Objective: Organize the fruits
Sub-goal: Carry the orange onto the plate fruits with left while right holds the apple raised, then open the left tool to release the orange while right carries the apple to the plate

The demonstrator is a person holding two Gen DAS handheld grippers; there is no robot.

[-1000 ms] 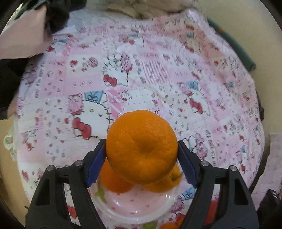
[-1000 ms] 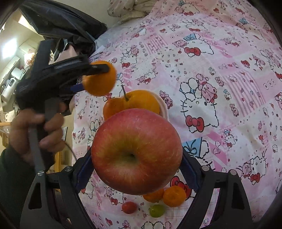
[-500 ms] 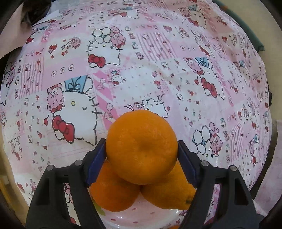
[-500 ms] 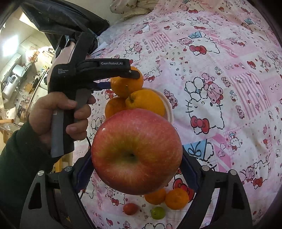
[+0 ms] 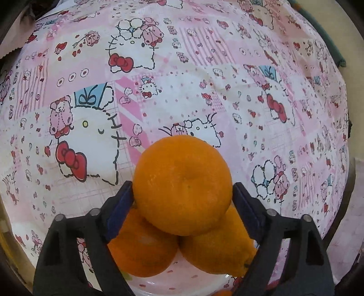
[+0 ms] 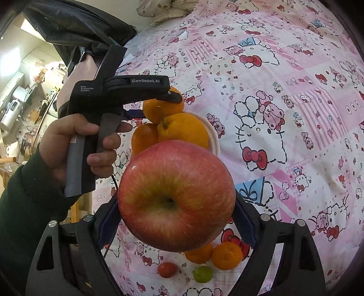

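Home bedroom; pink cartoon-print bedsheet (image 6: 284, 95); pillows (image 6: 168, 9); cluttered kitchen shelves (image 6: 25, 100) behind.

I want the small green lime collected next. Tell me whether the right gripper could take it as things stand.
Probably not yet. The right gripper is shut on a large red apple, so its jaws are full. The small green lime lies uncovered on the pink patterned cloth, beside a small red fruit, so nothing else blocks it.

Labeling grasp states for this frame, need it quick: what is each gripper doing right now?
Left gripper: shut on an orange, above the bowl.
Right gripper: shut on an apple.
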